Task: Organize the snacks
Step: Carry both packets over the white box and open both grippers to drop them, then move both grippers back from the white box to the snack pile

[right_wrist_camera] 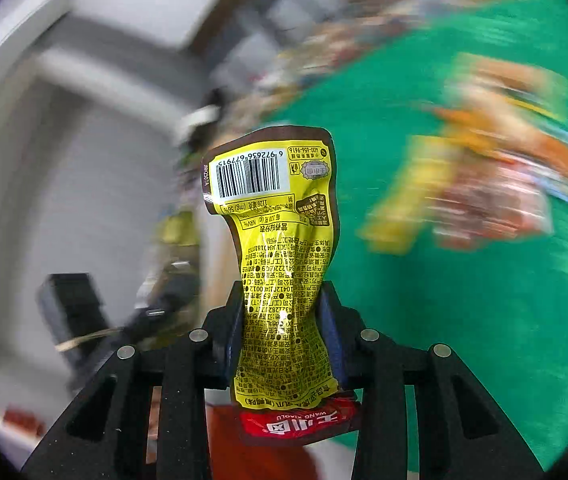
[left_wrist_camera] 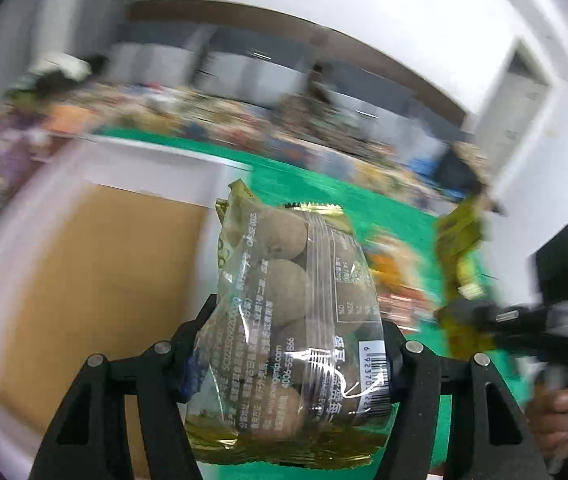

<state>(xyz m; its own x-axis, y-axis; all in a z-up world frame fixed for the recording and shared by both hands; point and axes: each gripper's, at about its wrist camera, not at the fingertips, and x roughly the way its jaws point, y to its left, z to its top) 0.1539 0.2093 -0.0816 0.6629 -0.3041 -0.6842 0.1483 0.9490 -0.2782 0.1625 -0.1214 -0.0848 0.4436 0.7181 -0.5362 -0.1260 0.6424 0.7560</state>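
Observation:
My left gripper (left_wrist_camera: 288, 344) is shut on a clear snack packet with gold ends (left_wrist_camera: 284, 312), full of round brown pieces, held upright in the air. My right gripper (right_wrist_camera: 284, 316) is shut on a yellow snack pouch (right_wrist_camera: 279, 240) with a barcode and a red bottom edge. In the left wrist view the right gripper (left_wrist_camera: 472, 316) shows at the right with the yellow pouch (left_wrist_camera: 460, 240) in it. Both packets are above the green table cloth (right_wrist_camera: 444, 300).
A white tray with a tan floor (left_wrist_camera: 95, 280) lies at the left, below my left gripper. A blurred pile of mixed snack packets (right_wrist_camera: 504, 160) lies on the green cloth. More packets line the cloth's far edge (left_wrist_camera: 243, 120). Both views are motion-blurred.

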